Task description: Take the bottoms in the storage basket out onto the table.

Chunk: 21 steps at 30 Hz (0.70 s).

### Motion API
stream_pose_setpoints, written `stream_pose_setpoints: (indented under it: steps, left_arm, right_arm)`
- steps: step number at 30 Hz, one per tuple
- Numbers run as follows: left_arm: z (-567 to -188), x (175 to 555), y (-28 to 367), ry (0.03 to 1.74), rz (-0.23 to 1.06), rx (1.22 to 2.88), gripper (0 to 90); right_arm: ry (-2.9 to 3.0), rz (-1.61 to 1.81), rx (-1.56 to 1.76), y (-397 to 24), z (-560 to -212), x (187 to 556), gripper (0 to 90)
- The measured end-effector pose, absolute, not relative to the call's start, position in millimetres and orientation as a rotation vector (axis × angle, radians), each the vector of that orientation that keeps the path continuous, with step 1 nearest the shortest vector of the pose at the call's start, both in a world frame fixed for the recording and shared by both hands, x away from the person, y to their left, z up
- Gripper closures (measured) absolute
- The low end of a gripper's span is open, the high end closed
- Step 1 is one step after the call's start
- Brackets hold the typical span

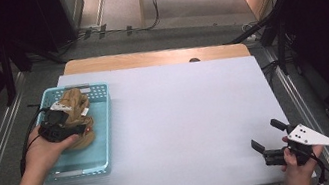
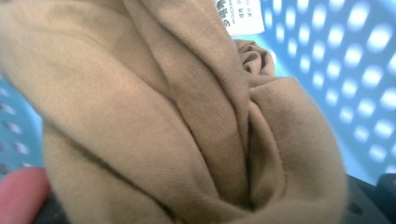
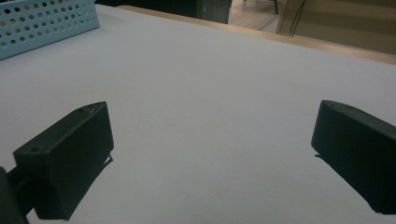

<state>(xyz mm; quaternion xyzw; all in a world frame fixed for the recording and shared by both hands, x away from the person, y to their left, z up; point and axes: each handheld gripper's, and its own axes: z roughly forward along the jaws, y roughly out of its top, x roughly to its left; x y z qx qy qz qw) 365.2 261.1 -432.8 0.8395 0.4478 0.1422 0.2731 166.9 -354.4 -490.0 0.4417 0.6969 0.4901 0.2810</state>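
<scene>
A crumpled tan cloth point(image 1: 76, 105) with a white label lies bunched in the light blue perforated basket point(image 1: 103, 133) at the table's left side. My left gripper point(image 1: 75, 130) reaches into the basket and is shut on the cloth. In the left gripper view the folds of the cloth point(image 2: 163, 116) bulge up close between the jaws, its label point(image 2: 240, 16) at the top and the basket wall point(image 2: 355, 70) behind. My right gripper point(image 1: 265, 134) rests low over the table's front right corner. Its jaws point(image 3: 210, 154) stand wide open with only bare tabletop between them.
A white sheet point(image 1: 180, 110) covers the table, with a wooden strip point(image 1: 146, 57) showing along the far edge. The basket's corner point(image 3: 46, 23) appears far off in the right gripper view. Dark stands and cables surround the table on the floor.
</scene>
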Motion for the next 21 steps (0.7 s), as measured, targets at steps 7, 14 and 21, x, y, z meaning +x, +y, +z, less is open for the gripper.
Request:
stream_pose_setpoints:
  steps: [7,14,21]
  left_arm:
    - [-411.0,359.1,266.2,1.192,0.464,2.012,65.9]
    - [-395.8,350.3,268.0,1.145,0.531,1.852,65.4]
    - [-380.5,339.6,267.8,1.105,0.595,1.755,65.4]
  right_arm:
    - [1.858,1.316,1.187,-356.1,-489.6,166.2,0.0]
    - [1.853,1.317,1.18,-356.7,-489.4,165.9,0.0]
    - [1.854,1.313,1.179,-356.1,-489.6,166.0,0.0]
